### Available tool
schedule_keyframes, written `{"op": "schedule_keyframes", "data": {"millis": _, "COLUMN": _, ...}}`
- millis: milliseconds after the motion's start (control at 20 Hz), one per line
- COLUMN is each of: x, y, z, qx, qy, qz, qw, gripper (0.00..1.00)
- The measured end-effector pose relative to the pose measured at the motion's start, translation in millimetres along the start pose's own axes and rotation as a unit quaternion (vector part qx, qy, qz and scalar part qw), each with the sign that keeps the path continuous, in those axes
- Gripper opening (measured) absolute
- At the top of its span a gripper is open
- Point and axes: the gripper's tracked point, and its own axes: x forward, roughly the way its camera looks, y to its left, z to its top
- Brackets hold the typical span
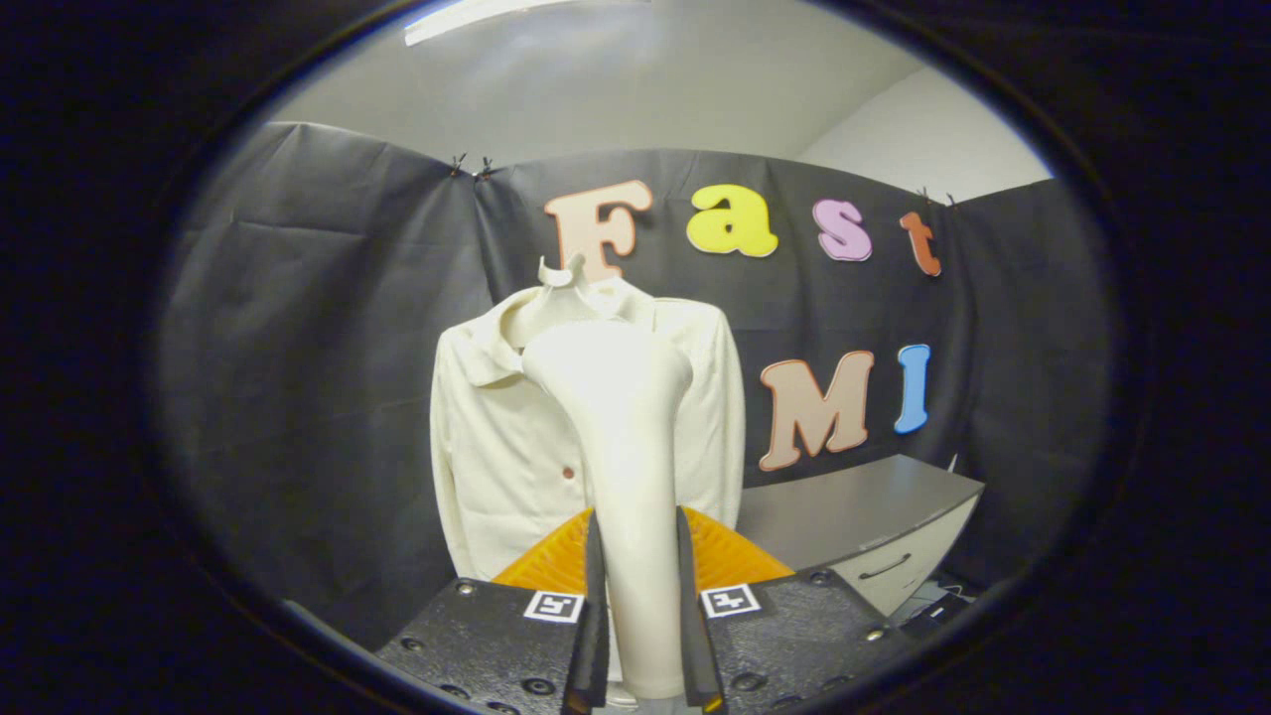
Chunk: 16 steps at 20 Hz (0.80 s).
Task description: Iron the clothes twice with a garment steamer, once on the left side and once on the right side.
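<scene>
Gripper (640, 576) clamped, both fingers pressing the smooth cream plastic handle of the garment steamer (621, 417), head up just ahead. Beyond, cream button-front jacket (496, 437) hanging on the black cloth wall; grey drawer cabinet (874, 526) rightward. Likely risks: slick handle twisting in the grip, head snagging the collar.

Open air ahead of the steamer (621, 417) — only the hanging shirt (496, 437) beyond.

1 garment steamer (621, 437) | 1 shirt (496, 437) | 1 gripper (641, 606) | 1 cabinet (864, 526)
</scene>
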Motion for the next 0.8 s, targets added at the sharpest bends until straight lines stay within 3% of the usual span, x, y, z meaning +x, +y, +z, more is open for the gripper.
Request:
{"op": "schedule_keyframes", "data": {"millis": 350, "x": 83.6, "y": 66.7, "z": -56.3, "qx": -0.02, "qy": 0.043, "qz": 0.019, "qw": 0.999, "gripper": 0.29}}
{"op": "schedule_keyframes", "data": {"millis": 800, "x": 133.5, "y": 78.6, "z": -105.8, "qx": -0.028, "qy": 0.069, "qz": -0.016, "qw": 0.997, "gripper": 0.29}}
